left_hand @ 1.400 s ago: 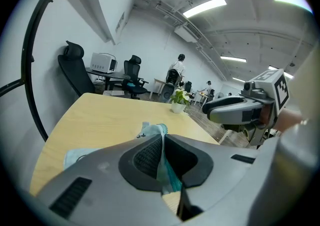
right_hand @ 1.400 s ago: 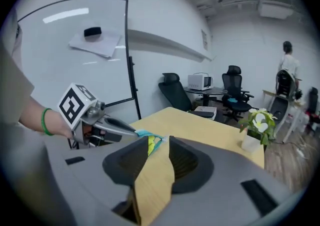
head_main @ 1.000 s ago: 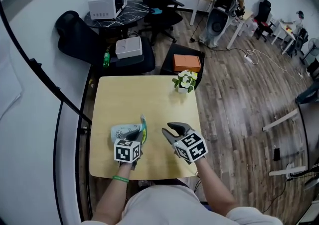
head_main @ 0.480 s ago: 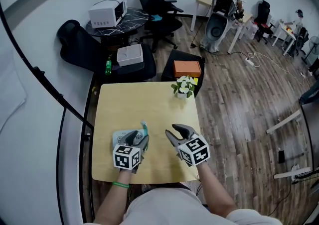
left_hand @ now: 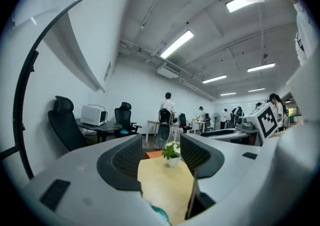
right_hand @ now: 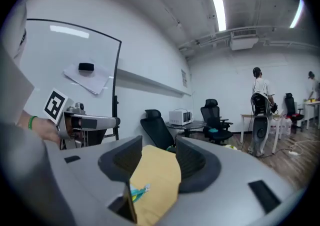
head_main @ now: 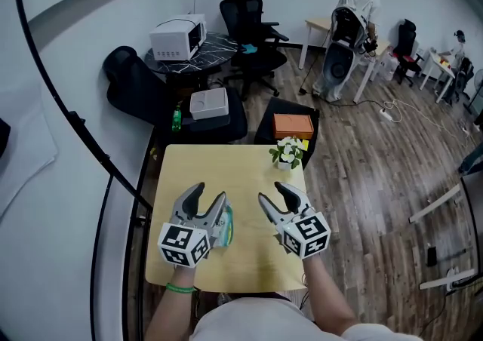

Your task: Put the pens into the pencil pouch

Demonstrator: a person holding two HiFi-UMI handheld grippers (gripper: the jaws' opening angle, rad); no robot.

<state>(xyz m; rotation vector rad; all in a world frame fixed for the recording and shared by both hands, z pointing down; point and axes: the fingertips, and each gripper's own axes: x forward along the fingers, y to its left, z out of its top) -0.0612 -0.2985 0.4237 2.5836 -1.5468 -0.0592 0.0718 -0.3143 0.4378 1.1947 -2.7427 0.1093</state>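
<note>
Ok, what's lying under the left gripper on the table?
The pencil pouch: only its teal edge shows on the table beside the left gripper, whose jaws have just been opening with nothing between them. The rest of the pouch, and any pens in it, are covered.

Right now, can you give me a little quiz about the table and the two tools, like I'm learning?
1. True or false: the flower pot stands on the table.
2. Which tool is nearer the flower pot?
3. Fill in: the left tool, by the pouch, has ____ jaws.
Key: 1 true. 2 the right tool. 3 open; they have just been opening, with nothing between them.
</note>
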